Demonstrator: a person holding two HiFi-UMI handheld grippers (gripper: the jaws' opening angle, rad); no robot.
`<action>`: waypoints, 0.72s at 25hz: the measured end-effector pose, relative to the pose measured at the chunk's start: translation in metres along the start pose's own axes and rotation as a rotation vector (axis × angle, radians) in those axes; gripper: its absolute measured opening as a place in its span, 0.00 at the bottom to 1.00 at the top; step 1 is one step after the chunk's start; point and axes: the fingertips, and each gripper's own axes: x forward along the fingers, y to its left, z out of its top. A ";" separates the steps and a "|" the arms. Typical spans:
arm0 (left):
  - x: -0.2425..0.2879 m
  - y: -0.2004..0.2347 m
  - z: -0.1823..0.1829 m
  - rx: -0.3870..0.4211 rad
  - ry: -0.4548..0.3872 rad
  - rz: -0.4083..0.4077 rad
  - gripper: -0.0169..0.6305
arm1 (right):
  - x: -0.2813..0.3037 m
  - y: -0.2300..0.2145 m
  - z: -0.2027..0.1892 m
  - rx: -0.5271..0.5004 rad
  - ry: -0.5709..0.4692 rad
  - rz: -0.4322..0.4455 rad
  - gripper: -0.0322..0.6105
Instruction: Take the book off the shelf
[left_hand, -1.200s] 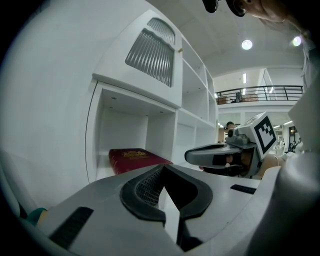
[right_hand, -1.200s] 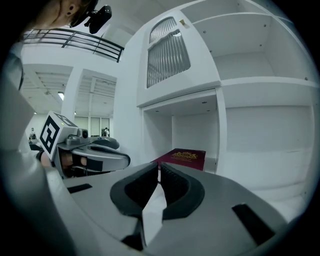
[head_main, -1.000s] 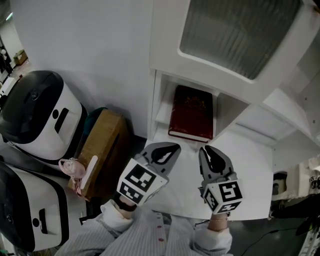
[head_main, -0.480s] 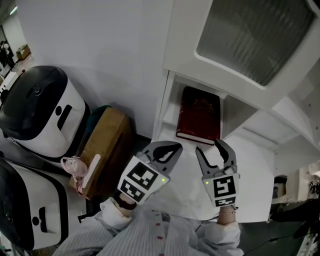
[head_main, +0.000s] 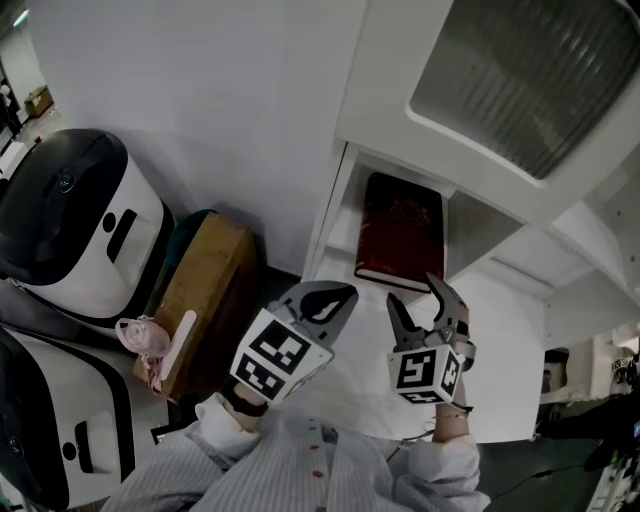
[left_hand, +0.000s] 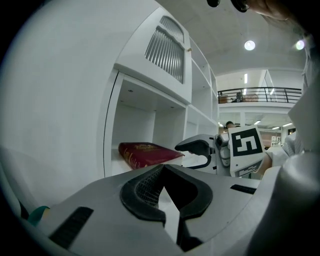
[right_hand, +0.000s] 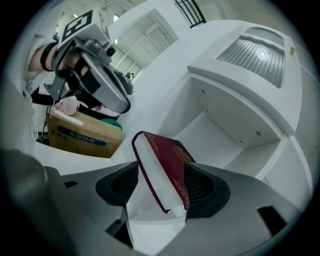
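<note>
Book (head_main: 402, 232), dark red with a gilt cover ornament, lies flat inside the shelf (head_main: 335, 215). Only the right gripper view shows its white page edge, ungripped between the right gripper's (right_hand: 162, 187) opening jaws. The left gripper (left_hand: 162, 167) is clenched, empty.

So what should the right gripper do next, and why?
Probably ease the right gripper forward over the near edge of the book: its jaws are opening, the book lies flat on the shelf just ahead, and nothing is gripped yet.

Dim light, fisheye-warped dark edges
</note>
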 end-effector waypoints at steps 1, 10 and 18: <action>0.001 0.001 -0.002 -0.005 0.003 -0.002 0.04 | 0.002 0.000 -0.001 -0.041 0.012 -0.017 0.43; 0.005 0.017 -0.014 -0.031 0.022 -0.015 0.04 | 0.026 0.006 -0.015 -0.293 0.124 -0.088 0.46; 0.009 0.028 -0.017 -0.038 0.028 -0.042 0.04 | 0.042 0.008 -0.019 -0.400 0.177 -0.141 0.46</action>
